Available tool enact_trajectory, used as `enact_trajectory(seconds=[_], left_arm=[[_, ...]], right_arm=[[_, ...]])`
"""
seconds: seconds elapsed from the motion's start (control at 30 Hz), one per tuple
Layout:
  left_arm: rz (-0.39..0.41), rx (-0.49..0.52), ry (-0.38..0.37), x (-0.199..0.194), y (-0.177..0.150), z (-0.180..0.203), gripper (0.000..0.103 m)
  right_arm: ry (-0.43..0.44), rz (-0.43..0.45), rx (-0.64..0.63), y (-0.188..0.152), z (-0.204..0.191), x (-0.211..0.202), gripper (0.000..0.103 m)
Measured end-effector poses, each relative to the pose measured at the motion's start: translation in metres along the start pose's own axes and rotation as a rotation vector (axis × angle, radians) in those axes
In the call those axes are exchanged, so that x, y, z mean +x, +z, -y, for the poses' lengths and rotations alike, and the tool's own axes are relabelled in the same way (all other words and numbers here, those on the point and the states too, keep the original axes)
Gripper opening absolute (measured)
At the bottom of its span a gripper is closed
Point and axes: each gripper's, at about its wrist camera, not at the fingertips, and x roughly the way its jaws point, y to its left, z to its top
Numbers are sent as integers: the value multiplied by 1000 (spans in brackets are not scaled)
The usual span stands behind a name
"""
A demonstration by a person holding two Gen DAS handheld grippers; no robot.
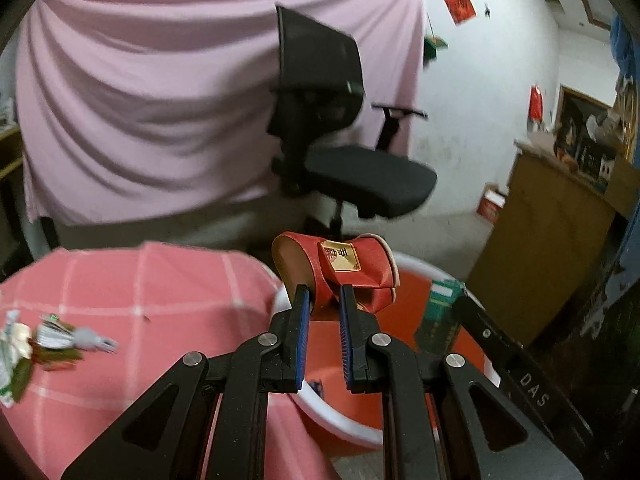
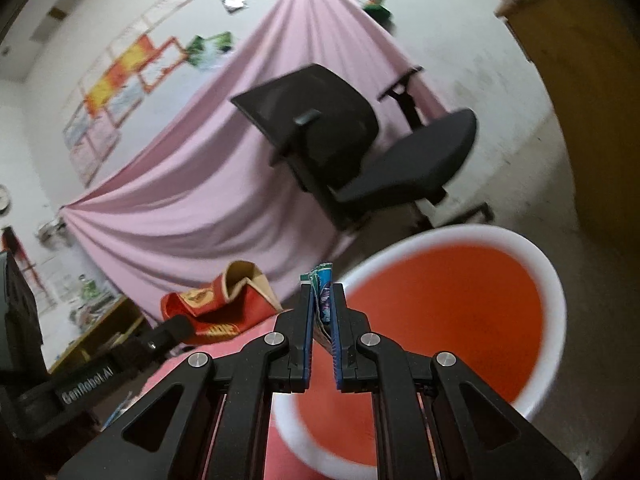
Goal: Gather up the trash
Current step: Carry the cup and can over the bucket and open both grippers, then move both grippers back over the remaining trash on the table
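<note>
Both grippers carry trash at the bin
Left gripper (image 1: pixel 325 294) pinches a crushed red cup (image 1: pixel 340 270) above the bin (image 1: pixel 344 428); right gripper (image 2: pixel 322 292) is clamped on a wrapper (image 2: pixel 322 286).

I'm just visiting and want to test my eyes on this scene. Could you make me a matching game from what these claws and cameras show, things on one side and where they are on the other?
Things:
1. crushed red paper cup
2. thin wrapper
3. pile of scraps
4. office chair

Places:
A. lying on the pink checked tablecloth
B. pinched in the right claw
C. standing before the pink sheet
D. pinched in the left claw

Pairs: 1-D, 2-B, 3-A, 4-C
</note>
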Motion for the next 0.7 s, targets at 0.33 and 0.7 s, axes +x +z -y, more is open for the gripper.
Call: enact_trajectory(seconds=[0.33,0.7], left_arm=[[-173,-52,-26,35,-5,-4,12],[-128,-88,13,10,0,-17,25]], right_arm=[[-77,-88,55,-7,22,11,8],[-91,-79,43,-5,17,4,26]])
